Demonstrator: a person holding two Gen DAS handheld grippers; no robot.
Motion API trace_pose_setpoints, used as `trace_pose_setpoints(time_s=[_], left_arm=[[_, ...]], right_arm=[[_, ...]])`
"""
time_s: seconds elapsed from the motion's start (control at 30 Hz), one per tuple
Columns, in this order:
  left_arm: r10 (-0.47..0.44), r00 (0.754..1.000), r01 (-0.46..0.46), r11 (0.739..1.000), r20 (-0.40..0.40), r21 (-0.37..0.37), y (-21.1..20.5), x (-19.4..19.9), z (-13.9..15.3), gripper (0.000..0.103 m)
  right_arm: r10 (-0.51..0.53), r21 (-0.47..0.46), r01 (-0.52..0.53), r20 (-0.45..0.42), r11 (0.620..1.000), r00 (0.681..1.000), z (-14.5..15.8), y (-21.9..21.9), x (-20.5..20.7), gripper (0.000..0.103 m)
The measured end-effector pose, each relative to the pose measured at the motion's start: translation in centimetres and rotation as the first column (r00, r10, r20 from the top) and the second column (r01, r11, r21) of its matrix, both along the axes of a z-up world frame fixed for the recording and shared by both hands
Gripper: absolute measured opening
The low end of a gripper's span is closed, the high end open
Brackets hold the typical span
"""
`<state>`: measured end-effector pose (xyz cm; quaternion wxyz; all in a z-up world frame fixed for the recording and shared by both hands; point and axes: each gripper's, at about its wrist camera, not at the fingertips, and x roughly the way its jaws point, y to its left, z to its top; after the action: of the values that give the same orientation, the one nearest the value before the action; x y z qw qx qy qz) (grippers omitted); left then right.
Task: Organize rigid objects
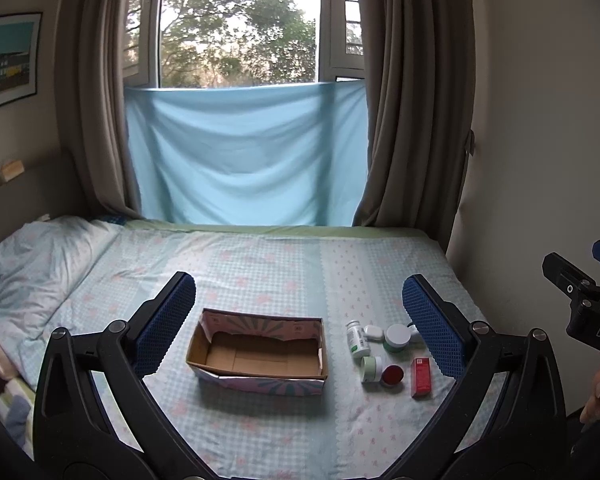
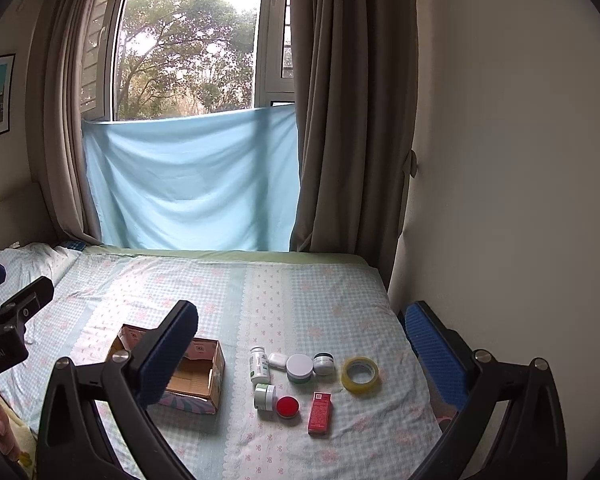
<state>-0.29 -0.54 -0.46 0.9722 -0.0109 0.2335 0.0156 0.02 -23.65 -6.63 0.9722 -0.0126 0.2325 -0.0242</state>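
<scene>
- Left hand-held gripper (image 1: 299, 328): fingers spread wide, nothing between them, held above the bed (image 1: 260, 264). Its blue pads frame the cardboard box (image 1: 258, 354) and most of the small items.
- Right hand-held gripper (image 2: 302, 354): fingers likewise spread wide, empty, above the same bed; its left finger hides part of the box in the right wrist view.
- Cardboard box: open top, nothing visible inside, lying on the checked bedsheet, left of the item group.
- Item group, just right of the box, all on the sheet:
  - white pill bottle (image 2: 259, 365), lying down, nearest the box;
  - small white case (image 2: 278, 360) touching the bottle's far end;
  - white-lidded green jar (image 2: 299, 368) beside it;
  - grey-white jar (image 2: 323, 363) next right;
  - clear tape roll (image 2: 360, 374), rightmost, flat;
  - small green jar (image 2: 265, 396) on its side, near row;
  - red round tin (image 2: 287, 406) beside it;
  - red carton (image 2: 320, 412), flat.
- Blue cloth (image 1: 246, 152) hangs across the lower window behind the bed.
</scene>
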Motion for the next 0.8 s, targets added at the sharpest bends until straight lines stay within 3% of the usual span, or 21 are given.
trace_pose_setpoints(time_s=[0.8], left_arm=[[0.004, 1.000, -0.004, 1.000, -0.008, 0.003, 0.45, -0.28, 0.41, 0.103]], right_arm=[[-0.007, -0.017, 0.008, 0.033, 1.000, 0.999, -0.05, -0.23, -0.10, 0.103]])
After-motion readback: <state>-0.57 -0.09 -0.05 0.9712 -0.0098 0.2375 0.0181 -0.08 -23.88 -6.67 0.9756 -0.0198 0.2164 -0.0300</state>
